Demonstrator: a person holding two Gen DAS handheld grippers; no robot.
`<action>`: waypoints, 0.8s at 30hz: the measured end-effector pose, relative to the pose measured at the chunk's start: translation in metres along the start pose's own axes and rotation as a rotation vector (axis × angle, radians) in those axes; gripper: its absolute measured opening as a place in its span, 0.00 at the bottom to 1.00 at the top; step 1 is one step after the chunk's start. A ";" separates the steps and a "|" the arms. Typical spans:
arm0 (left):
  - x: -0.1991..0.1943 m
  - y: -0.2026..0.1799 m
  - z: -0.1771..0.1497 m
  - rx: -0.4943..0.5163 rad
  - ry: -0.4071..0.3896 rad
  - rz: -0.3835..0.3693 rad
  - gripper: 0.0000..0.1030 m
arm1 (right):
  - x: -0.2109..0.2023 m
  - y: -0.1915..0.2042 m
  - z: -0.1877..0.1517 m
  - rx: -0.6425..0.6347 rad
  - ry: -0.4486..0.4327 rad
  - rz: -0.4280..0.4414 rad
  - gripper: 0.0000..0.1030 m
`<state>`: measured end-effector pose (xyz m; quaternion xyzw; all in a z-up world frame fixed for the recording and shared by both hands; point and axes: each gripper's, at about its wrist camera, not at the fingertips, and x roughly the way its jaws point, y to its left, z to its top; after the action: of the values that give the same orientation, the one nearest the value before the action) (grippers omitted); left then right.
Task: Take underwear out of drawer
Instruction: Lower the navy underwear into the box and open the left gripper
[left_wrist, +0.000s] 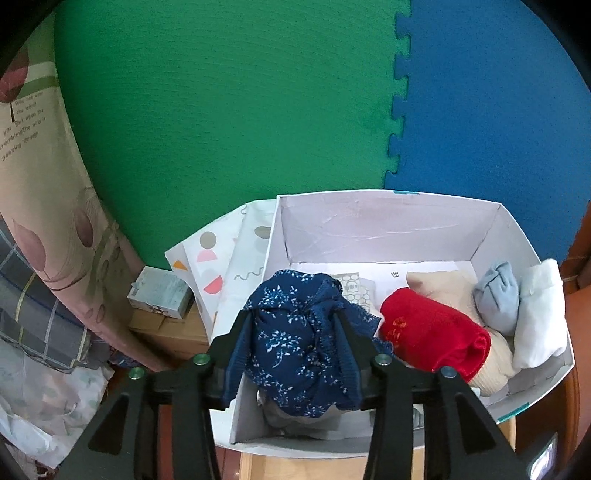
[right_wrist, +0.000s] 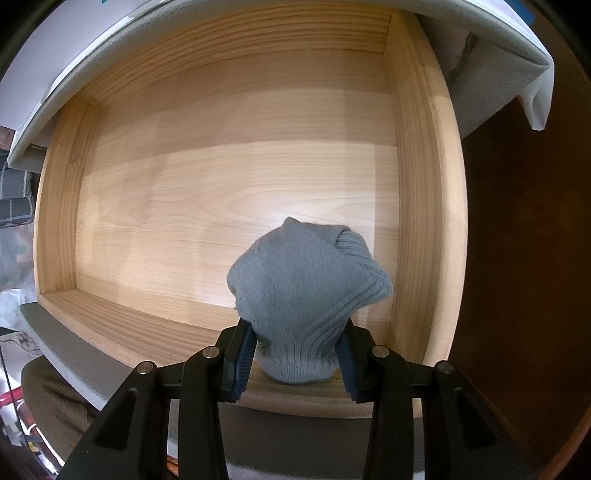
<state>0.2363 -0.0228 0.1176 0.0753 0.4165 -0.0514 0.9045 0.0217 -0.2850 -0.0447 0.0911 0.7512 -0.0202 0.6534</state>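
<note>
Navy floral underwear (left_wrist: 295, 332) lies bunched in the near left corner of a white cardboard box (left_wrist: 388, 195), on top of a grey cloth. My left gripper (left_wrist: 291, 315) stands around it, fingers on either side. The left pad's ribbed face shows bare, so the jaws look open. The box also holds a red folded piece (left_wrist: 432, 332), a beige one (left_wrist: 443, 288), a pale blue bundle (left_wrist: 496, 299) and a white one (left_wrist: 539, 314). In the right wrist view my right gripper (right_wrist: 295, 328) points down, shut on a grey knitted bundle (right_wrist: 306, 280) over the bare wooden drawer (right_wrist: 221, 184).
Green (left_wrist: 221, 110) and blue (left_wrist: 498, 110) foam mats form the wall behind the box. A patterned curtain (left_wrist: 44, 184) hangs at left, with small cartons (left_wrist: 159, 291) and a patterned sheet (left_wrist: 221, 266) beside the box. The white box's underside (right_wrist: 258, 33) overhangs the drawer's far edge.
</note>
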 end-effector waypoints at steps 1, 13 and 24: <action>-0.002 -0.001 0.000 0.009 -0.002 0.006 0.44 | 0.000 0.001 0.000 0.000 0.000 -0.001 0.36; -0.037 -0.008 0.005 0.056 -0.070 0.015 0.44 | 0.001 0.003 -0.001 0.005 -0.006 -0.009 0.36; -0.074 -0.005 -0.006 0.077 -0.119 0.018 0.45 | 0.003 0.012 -0.001 -0.012 -0.015 -0.032 0.36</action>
<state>0.1833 -0.0241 0.1697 0.1105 0.3591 -0.0635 0.9245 0.0225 -0.2731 -0.0466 0.0749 0.7477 -0.0270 0.6593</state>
